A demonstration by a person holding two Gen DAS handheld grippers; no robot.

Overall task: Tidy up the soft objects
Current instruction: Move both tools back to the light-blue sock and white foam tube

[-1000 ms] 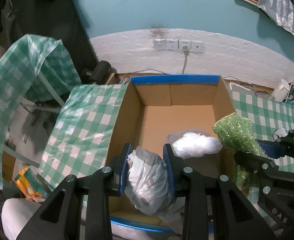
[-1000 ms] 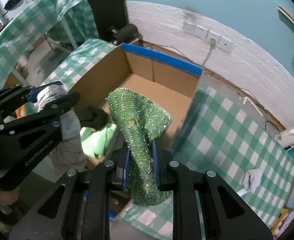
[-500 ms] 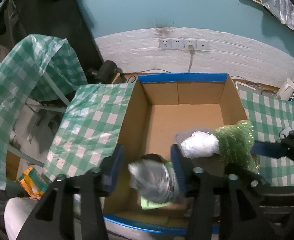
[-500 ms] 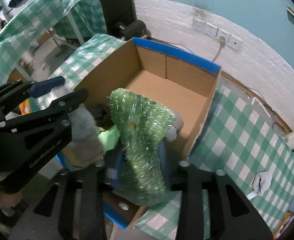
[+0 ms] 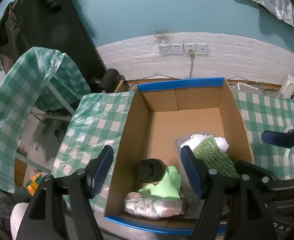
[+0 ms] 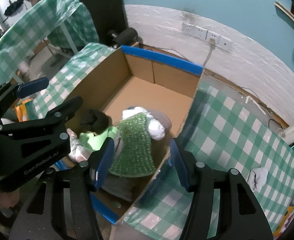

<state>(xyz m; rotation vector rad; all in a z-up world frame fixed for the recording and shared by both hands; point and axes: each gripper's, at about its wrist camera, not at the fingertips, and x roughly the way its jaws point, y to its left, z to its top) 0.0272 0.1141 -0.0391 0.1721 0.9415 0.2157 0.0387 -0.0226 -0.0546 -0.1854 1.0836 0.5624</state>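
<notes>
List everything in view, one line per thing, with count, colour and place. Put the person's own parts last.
cardboard box: one, brown with blue-taped rims, on the checked table.
sparkly cloth: one, green, in the box, partly over the white bundle.
white bundle: one, white, in the box.
light green cloth: one, at the box's near end.
dark item: one, black, beside the light green cloth.
silvery bag: one, grey-white, against the box's near wall.
tablecloth: green-and-white check, around the box.
white sock: one, on the tablecloth.
wall sockets: a row, white, on the wall.
left tool: black with blue pads, open, empty, above the box.
right tool: same colours, open, empty.
</notes>
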